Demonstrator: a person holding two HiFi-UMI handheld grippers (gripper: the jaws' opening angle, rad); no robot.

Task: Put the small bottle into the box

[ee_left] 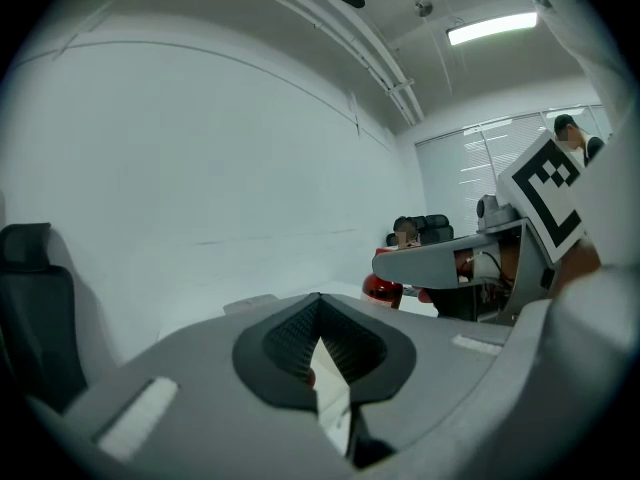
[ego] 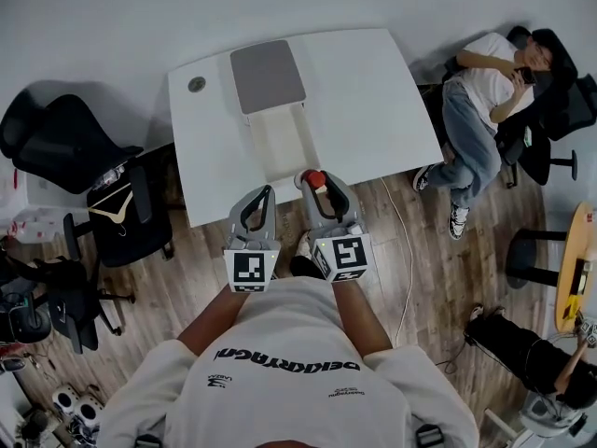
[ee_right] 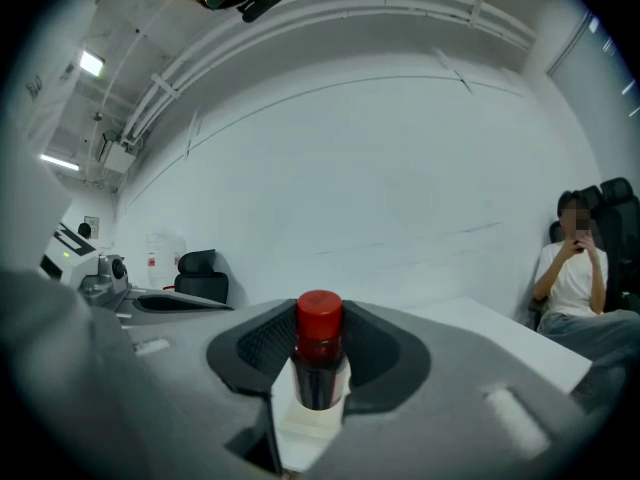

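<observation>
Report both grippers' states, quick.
Left gripper: closed, holding nothing.
Right gripper: closed on the small bottle.

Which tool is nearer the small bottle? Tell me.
Right. The right tool grips the bottle between its jaws; the left tool is shut, empty, beside it and apart.

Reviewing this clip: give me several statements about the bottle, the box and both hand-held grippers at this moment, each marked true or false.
1. The right hand-held gripper grips a red-capped small bottle. True.
2. The small bottle lies inside the box. False: it is between the right jaws, at the box's near end.
3. The left hand-held gripper grips the grey lid. False: its jaws are together and empty.
4. The box is open on the white table. True.
</observation>
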